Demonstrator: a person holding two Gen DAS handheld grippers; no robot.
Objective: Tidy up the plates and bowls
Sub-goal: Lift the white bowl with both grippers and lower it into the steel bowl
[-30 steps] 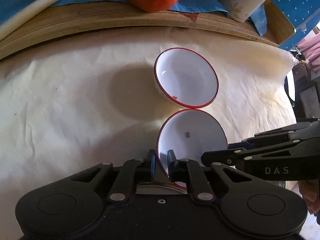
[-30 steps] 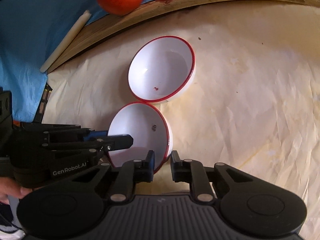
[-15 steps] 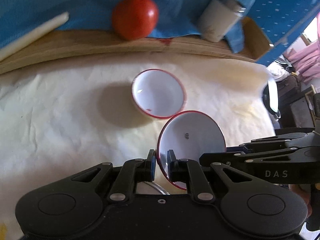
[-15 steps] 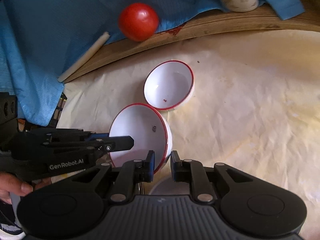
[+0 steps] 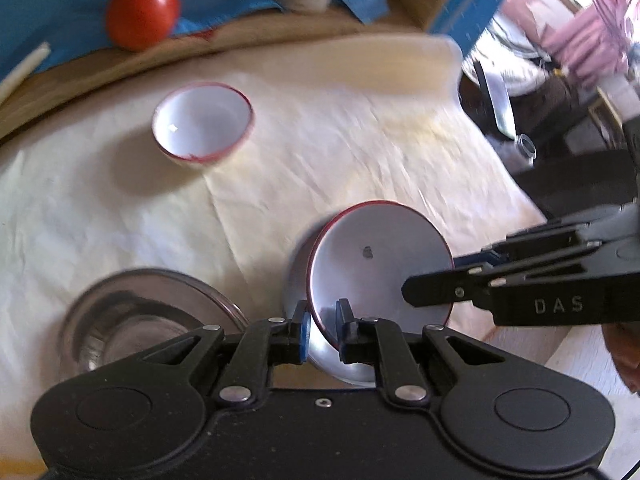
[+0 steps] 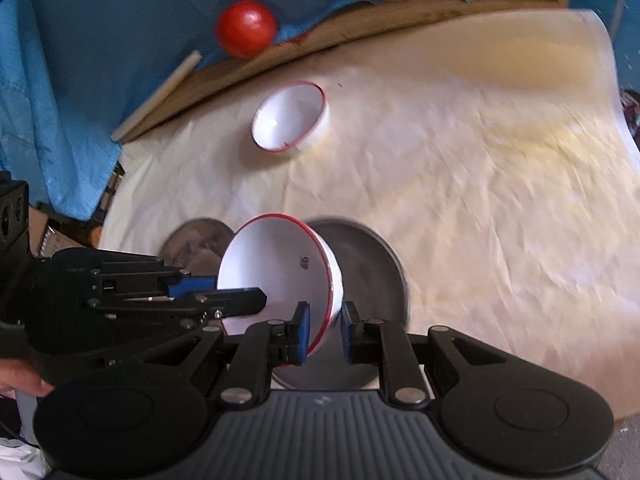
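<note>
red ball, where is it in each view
Left wrist: the red ball is at upper left, on the blue cloth past the wooden edge.
Right wrist: the red ball is at top, left of centre, also on the blue cloth.
Shared landmark: the free white bowl standing on the cream sheet, just below the ball in both views.

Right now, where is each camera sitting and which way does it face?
Left wrist: on the left gripper, facing steeply down at the table; right gripper enters beside it.
Right wrist: on the right gripper, also facing down; left gripper and fingers show.
Shared: the held bowl, second bowl, tomato.
</note>
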